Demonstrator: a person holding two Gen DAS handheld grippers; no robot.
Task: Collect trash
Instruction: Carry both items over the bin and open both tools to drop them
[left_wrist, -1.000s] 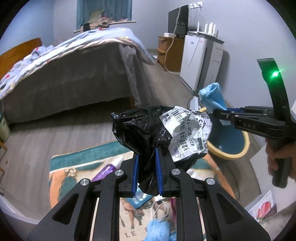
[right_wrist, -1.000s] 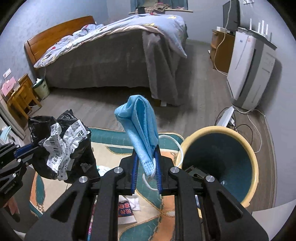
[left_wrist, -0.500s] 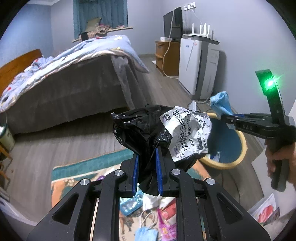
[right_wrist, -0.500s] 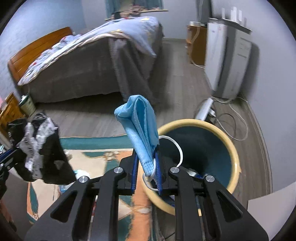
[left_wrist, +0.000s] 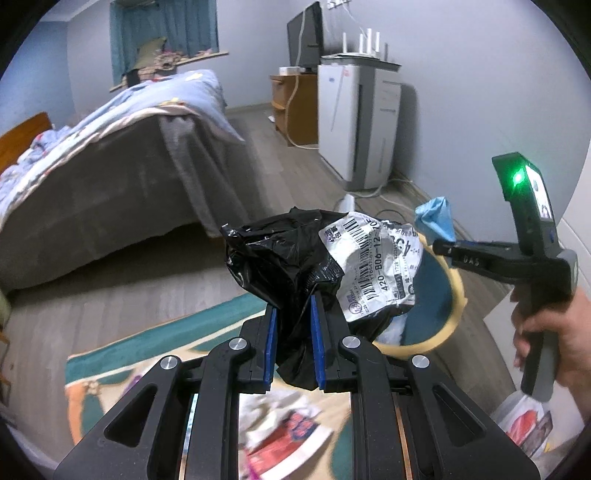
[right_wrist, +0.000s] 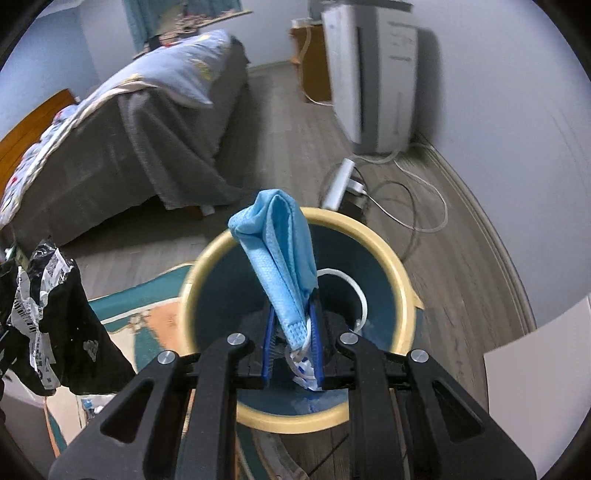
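1. The left hand-held gripper (left_wrist: 292, 334) points forward and down, its blue pads nearly together, pinching crumpled black plastic.
2. The right hand-held gripper (right_wrist: 291, 341) tilts steeply down, its pads nearly together, pinching folded blue fabric.
3. A bare hand (left_wrist: 546, 332) wraps the right hand-held gripper's handle.
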